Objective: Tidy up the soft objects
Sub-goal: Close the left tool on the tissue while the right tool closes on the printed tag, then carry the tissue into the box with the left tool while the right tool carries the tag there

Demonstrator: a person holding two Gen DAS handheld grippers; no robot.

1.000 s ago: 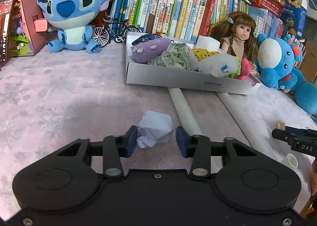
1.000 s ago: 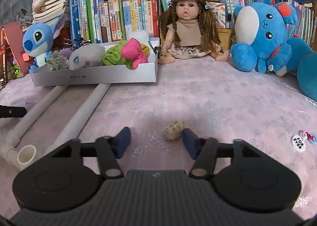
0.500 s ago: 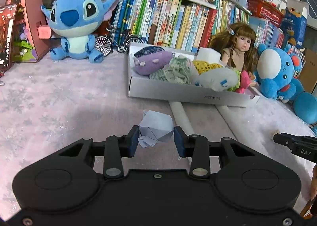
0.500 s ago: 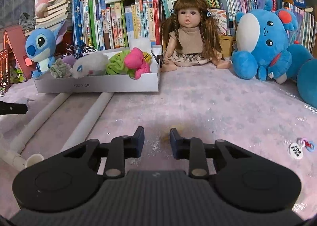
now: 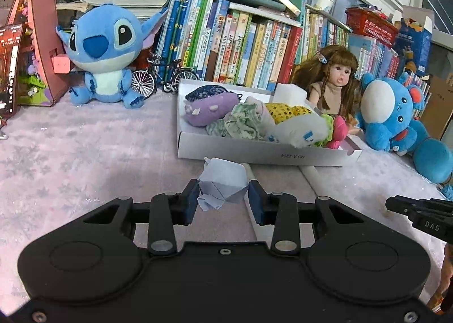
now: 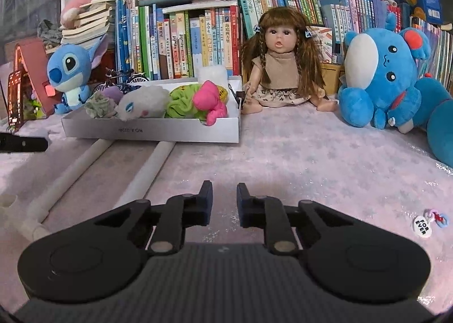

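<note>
My left gripper (image 5: pixel 222 200) is shut on a crumpled pale blue tissue (image 5: pixel 222 181) and holds it above the pink cloth, in front of the white box (image 5: pixel 263 153). The box holds several soft toys, among them a purple one (image 5: pixel 211 109), a green cloth (image 5: pixel 245 122) and a white plush (image 5: pixel 297 130). My right gripper (image 6: pixel 224 200) has its jaws close together with a small gap; nothing shows between them. The same box (image 6: pixel 150 130) lies ahead of it to the left, with a pink toy (image 6: pixel 209 102) hanging over its rim.
Two white pipes (image 6: pixel 147 170) run from the box toward me. A doll (image 6: pixel 280 65), a blue plush (image 6: pixel 382 77) and a Stitch plush (image 5: pixel 103 54) stand before a row of books. A small keychain (image 6: pixel 424 224) lies at right.
The left gripper closed on the tissue and lifted it toward the box. The right gripper's jaws closed over a small tan object, which no longer shows, and it rose.
</note>
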